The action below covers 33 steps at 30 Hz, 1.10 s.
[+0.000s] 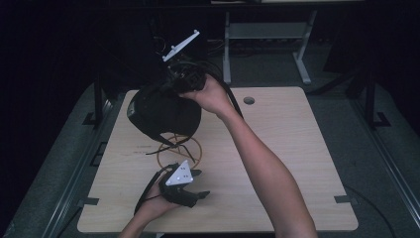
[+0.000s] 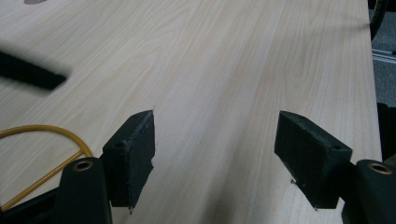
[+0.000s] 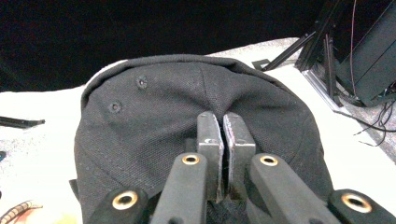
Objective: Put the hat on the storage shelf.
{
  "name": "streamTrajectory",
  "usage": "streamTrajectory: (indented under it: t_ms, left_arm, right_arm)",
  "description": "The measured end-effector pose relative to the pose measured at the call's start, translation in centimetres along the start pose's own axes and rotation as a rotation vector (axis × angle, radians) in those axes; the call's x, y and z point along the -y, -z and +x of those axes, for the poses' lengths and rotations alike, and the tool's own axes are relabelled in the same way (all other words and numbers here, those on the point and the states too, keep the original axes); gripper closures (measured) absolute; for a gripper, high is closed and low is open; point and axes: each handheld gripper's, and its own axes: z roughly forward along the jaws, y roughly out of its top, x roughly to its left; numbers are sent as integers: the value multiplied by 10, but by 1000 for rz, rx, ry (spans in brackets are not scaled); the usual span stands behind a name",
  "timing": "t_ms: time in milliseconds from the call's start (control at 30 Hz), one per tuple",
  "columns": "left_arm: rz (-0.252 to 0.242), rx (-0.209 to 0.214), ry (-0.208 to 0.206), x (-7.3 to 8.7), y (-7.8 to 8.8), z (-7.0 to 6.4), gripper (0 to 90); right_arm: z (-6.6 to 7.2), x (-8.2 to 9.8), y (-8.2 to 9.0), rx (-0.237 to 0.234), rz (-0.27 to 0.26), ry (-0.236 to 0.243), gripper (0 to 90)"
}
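Your left gripper (image 1: 194,187) rests spread on the counter (image 1: 287,148); your right gripper (image 3: 223,140) pinches a black cap (image 3: 187,102), lifted, crown domed.

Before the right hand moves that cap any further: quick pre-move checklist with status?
1. Right gripper shut on the black cap: ok, jaws pinch the fabric at the crown.
2. Cap off the table: ok, it hangs from the gripper in the high view.
3. Left gripper free: ok, jaws open with bare wood between them.
4. Yellow ring out of the cap's way: not ok, it lies under the cap, whose straps dangle over it.
5. Depth of the pinch in the fabric: cannot tell.
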Motion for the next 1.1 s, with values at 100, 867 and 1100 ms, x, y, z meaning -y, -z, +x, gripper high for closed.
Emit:
streamTrajectory:
  t_ms: [100, 867, 1100]
  left_arm:
    - [1, 0, -11, 0, -1, 1, 288]
    - [6, 13, -1, 1, -4, 2, 283]
    - [5, 9, 2, 2, -2, 2, 277]
  right_arm:
    - [2, -1, -7, 6, 3, 16, 841]
    - [-7, 26, 4, -37, -37, -77, 412]
    - [-10, 35, 15, -30, -61, -89, 380]
